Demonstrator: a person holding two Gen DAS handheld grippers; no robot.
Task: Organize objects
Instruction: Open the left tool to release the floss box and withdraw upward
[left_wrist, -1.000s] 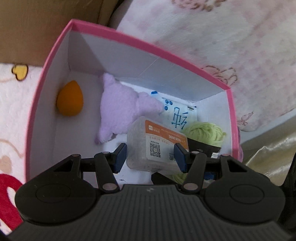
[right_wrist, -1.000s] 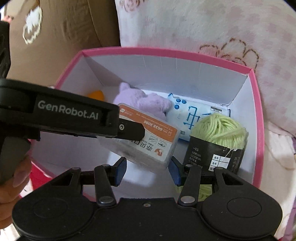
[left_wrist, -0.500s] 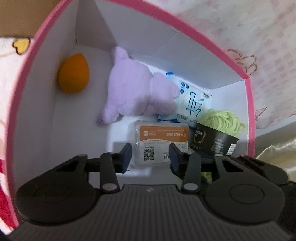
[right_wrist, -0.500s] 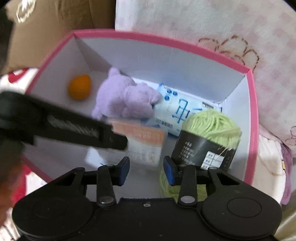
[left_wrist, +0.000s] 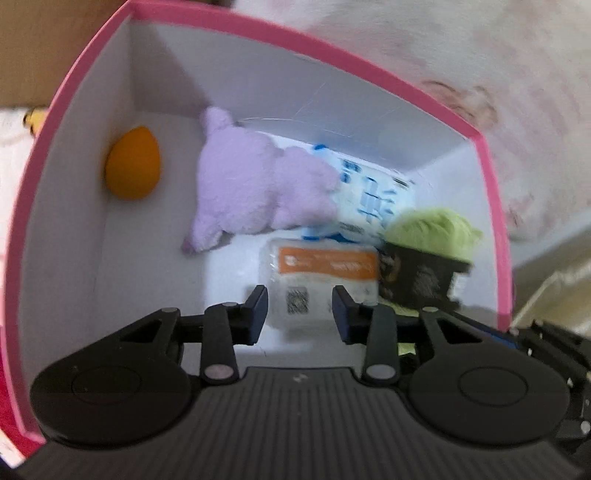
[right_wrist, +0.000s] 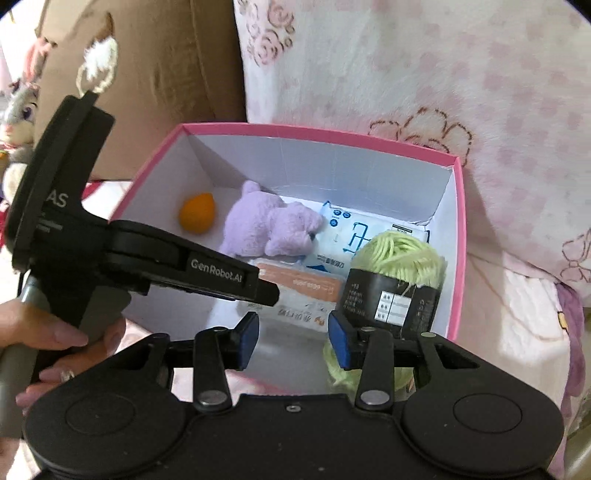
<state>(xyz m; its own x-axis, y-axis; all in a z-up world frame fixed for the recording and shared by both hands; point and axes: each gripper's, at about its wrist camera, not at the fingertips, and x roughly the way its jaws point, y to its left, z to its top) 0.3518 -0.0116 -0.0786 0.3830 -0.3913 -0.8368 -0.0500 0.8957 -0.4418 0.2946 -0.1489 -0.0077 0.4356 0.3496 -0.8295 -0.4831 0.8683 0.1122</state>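
A pink box (right_wrist: 456, 236) sits on a pink-patterned fleece blanket (right_wrist: 524, 317) covering the bed.

"GenRobot.AI" stands on the left claw (right_wrist: 271, 295); "AS" on its body

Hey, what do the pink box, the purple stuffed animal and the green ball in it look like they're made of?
Pink box: likely cardboard, matte, with thin walls, white inside, and a folded crease at the corner.
Purple stuffed animal: plush fabric, given its fuzzy, soft nap.
Green ball: wound yarn with visible strands, fibre unclear, wrapped in a black band that looks like printed paper.
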